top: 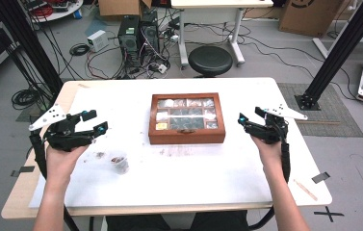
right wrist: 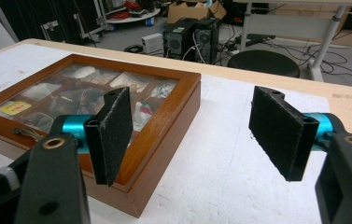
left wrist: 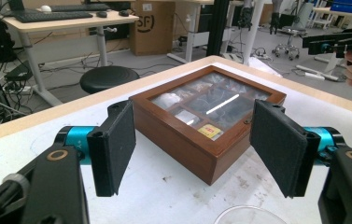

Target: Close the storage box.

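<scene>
The left claw (top: 95,121) hovers wide open above the bench (top: 193,168), holding nothing, its pads aimed at the wooden box (top: 187,119). The right claw (top: 250,117) hangs just as open and empty, just beside the box's right edge. The glass-lidded box sits closed at the middle of the bench, bare white surface on all sides. A small clear cup (top: 119,163) stands near the left claw, toward the front edge, with brown crumbs (top: 100,155) just beside it. Open bench stretches between box and front edge. Beyond the far edge stands a black stool (top: 210,60).
</scene>
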`<move>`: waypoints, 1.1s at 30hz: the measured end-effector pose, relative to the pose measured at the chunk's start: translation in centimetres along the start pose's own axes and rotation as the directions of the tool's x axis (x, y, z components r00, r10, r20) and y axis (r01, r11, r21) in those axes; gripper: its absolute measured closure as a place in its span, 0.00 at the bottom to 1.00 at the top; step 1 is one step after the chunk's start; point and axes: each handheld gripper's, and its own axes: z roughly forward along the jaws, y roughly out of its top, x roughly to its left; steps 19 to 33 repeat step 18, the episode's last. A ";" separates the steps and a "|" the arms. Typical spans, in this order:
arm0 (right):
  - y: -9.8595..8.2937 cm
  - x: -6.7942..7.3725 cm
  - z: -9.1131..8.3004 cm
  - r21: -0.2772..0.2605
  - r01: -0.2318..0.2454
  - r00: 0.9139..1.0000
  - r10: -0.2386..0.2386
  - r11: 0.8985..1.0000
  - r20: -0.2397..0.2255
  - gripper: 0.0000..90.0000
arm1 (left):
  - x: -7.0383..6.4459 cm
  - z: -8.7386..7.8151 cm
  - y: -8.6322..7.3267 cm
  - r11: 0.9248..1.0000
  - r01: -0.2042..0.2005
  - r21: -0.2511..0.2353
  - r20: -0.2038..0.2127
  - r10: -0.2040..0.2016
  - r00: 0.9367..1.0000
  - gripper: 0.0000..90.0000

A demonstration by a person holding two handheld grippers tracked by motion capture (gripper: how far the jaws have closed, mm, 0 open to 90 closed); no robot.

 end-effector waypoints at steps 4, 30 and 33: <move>0.0 0.0 0.0 0.003 0.002 1.000 -0.001 1.000 -0.004 0.34 | 0.0 0.0 0.0 1.000 -0.001 0.002 -0.001 0.001 1.000 0.35; 0.0 -0.1 0.4 0.008 0.004 1.000 -0.004 1.000 0.003 0.34 | 0.3 -0.5 -0.2 1.000 0.007 -0.007 -0.018 -0.007 1.000 0.35; 0.0 -0.1 0.4 0.008 0.004 1.000 -0.004 1.000 0.003 0.34 | 0.3 -0.5 -0.2 1.000 0.007 -0.007 -0.018 -0.007 1.000 0.35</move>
